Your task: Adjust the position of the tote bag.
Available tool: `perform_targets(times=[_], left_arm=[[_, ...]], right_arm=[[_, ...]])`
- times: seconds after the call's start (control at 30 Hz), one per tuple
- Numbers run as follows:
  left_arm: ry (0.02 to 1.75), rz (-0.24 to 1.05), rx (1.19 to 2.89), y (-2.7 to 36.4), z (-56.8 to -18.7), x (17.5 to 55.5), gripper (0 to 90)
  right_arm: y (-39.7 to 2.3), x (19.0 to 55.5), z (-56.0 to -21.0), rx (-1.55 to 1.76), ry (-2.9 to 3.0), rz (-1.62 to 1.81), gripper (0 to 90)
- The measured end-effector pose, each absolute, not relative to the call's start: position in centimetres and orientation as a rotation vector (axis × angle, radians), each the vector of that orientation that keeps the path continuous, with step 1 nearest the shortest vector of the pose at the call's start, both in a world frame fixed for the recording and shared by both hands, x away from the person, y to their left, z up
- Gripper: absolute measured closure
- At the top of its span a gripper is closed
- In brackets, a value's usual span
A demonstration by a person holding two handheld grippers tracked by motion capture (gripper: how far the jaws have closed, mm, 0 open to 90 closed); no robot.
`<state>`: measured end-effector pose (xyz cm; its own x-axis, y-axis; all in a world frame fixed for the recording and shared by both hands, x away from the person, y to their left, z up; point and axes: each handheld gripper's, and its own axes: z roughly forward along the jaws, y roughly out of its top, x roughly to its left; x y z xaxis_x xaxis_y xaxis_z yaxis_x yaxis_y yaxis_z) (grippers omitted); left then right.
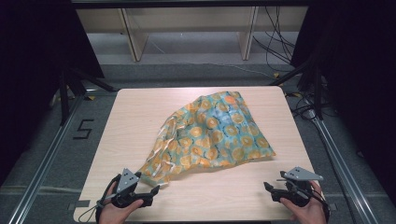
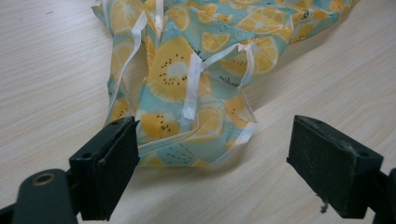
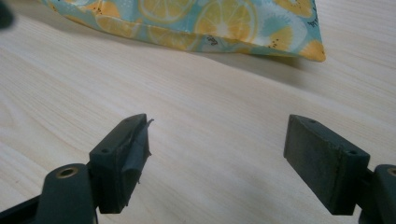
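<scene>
A light wooden table (image 1: 135, 121) carried a crumpled citrus-print cloth (image 1: 212, 135), spread from centre towards its near left edge. The left tool (image 2: 212, 154) stood open around the cloth's trailing corner (image 2: 187, 149), evidently positioned to pinch it. The right tool (image 3: 215, 154) stood open over bare wood, apart from the cloth's hem.

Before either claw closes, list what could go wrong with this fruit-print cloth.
1. The left claw stands open at the cloth's near corner, where loose white straps lie; it may pinch only a strap, not the fabric.
2. The right claw is open over bare table, apart from the cloth's edge; closing there would likely grab nothing.
3. The cloth lies crumpled, so a pull from one corner could drag it.
</scene>
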<state>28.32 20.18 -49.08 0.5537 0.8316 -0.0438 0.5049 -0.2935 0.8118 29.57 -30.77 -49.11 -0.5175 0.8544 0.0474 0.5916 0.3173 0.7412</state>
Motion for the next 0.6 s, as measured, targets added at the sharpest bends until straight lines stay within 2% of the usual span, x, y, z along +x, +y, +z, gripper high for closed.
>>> perform_targets(times=[0.6], left_arm=[[1.097, 0.515, 1.915, 20.2, -48.5, 29.5, 15.5]], right_arm=[[-30.6, 29.6, -49.2, 1.300, 2.227, 1.028, 23.3]])
